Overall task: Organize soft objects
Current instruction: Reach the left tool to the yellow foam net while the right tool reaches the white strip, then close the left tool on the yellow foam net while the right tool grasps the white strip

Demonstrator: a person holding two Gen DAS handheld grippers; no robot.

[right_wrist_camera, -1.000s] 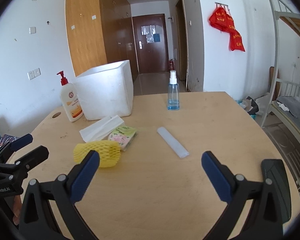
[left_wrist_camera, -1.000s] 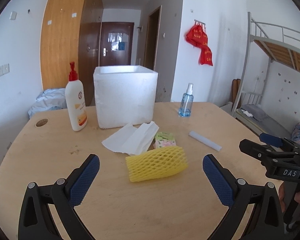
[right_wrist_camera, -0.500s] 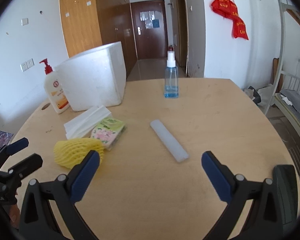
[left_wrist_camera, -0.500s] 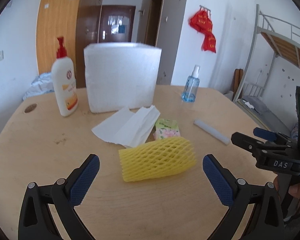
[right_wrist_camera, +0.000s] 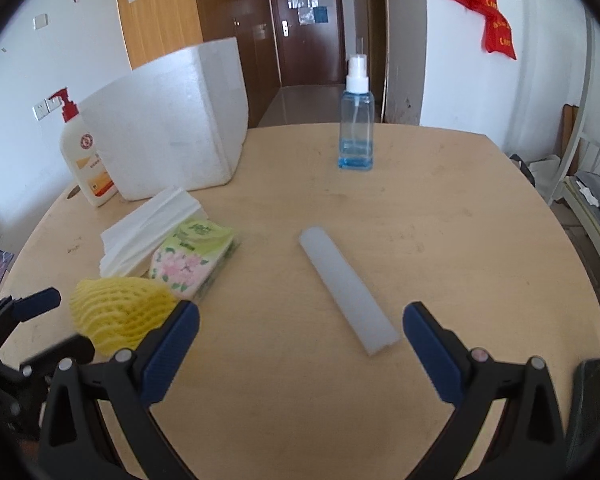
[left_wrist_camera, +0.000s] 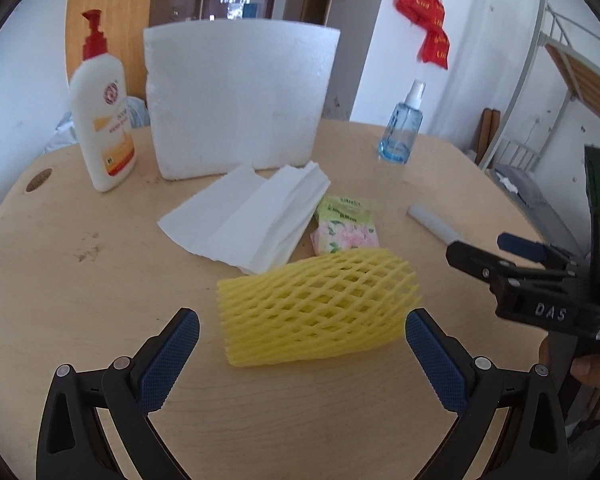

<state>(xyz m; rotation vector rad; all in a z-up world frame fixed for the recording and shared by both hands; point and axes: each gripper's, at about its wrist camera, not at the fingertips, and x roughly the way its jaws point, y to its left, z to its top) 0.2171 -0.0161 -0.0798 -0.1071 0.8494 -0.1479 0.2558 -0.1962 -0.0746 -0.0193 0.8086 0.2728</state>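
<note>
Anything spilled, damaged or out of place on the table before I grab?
Nothing spilled or damaged. The white tissue stack is fanned unevenly, one end overlapping the floral tissue pack. The yellow foam net lies on its side between the open left gripper fingers.

Yellow foam fruit net (left_wrist_camera: pixel 318 306): lying flat. Floral tissue pack (left_wrist_camera: pixel 346 228): flat, just behind it. Folded white paper towels (left_wrist_camera: pixel 248 216): overlapped, beside pack. White foam strip (right_wrist_camera: pixel 348 294): flat, apart.
</note>
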